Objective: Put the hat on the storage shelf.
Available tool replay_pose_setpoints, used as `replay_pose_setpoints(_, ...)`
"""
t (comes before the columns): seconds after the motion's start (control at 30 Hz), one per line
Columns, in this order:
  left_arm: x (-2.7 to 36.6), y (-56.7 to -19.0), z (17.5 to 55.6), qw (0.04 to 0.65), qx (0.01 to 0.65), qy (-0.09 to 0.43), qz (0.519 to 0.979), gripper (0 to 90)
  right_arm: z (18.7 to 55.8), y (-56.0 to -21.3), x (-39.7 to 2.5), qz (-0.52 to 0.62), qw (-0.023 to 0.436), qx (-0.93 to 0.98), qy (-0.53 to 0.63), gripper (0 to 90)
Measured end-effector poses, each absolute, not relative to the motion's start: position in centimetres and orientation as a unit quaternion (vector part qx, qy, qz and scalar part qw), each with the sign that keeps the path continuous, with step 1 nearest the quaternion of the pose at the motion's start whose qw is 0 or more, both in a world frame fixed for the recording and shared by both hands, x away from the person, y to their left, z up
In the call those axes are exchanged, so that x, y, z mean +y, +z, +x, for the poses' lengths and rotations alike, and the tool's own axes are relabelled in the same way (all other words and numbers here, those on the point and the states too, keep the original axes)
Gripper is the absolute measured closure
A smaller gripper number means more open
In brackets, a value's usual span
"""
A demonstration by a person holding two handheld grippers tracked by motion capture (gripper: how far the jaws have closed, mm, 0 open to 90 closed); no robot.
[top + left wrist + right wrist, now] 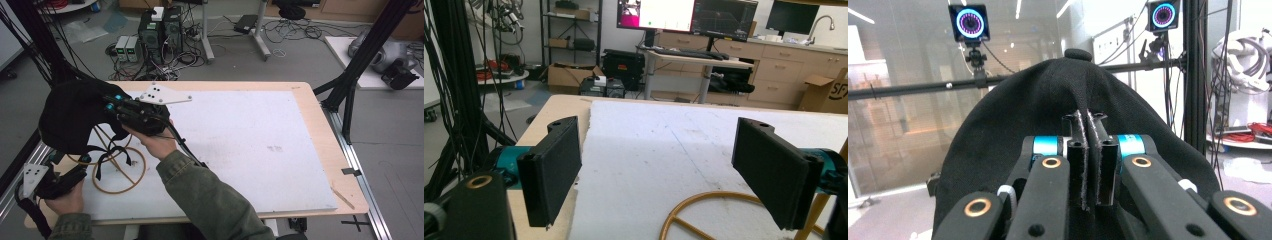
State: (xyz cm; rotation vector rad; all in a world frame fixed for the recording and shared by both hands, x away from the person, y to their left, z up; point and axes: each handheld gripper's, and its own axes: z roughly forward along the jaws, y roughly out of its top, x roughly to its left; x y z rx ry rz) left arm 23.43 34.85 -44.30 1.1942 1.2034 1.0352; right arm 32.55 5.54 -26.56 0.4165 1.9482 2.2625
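The right tongs (116, 111) sit in the left-centre of the high view, held up above the surface (300, 150) by a hand in an olive sleeve. In the right gripper view their jaws are pressed together on a fold of a black cap (1048, 115), the cloth pinched between the two pads in the middle of that frame. The cap's crown rises above and behind the jaws there, with its top button at the upper centre. In the high view the cap (70, 117) hangs at the left edge of the frame, just left of the right tongs and off the surface.

Below the cap, in the lower left of the high view, stands a tan wire ring stand (120, 170) on the white foam sheet (240, 140). The left tongs (75, 172) rest at the lower left corner of that view, below the cap and apart from it. In the left gripper view their jaws stand wide apart with nothing between them; a curve of the ring stand (704, 212) shows at the bottom centre.
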Motion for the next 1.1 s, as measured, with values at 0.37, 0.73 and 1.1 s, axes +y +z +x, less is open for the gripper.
replay_pose_setpoints(0.37, 34.8, -44.3, 23.5, 0.545, 0.508, 0.436, 0.504, 20.0, 32.4, -27.8, 6.4, 0.134, 0.062, 0.662, 0.734, 87.7)
replay_pose_setpoints(0.73, 34.8, -44.3, 23.5, 0.547, 0.508, 0.433, 0.505, 20.1, 32.3, -28.5, 6.6, 0.132, 0.057, 0.671, 0.728, 86.5)
replay_pose_setpoints(1.1, 34.7, -44.4, 23.6, 0.546, 0.509, 0.433, 0.506, 20.2, 32.3, -29.2, 6.0, 0.135, 0.052, 0.679, 0.720, 80.5)
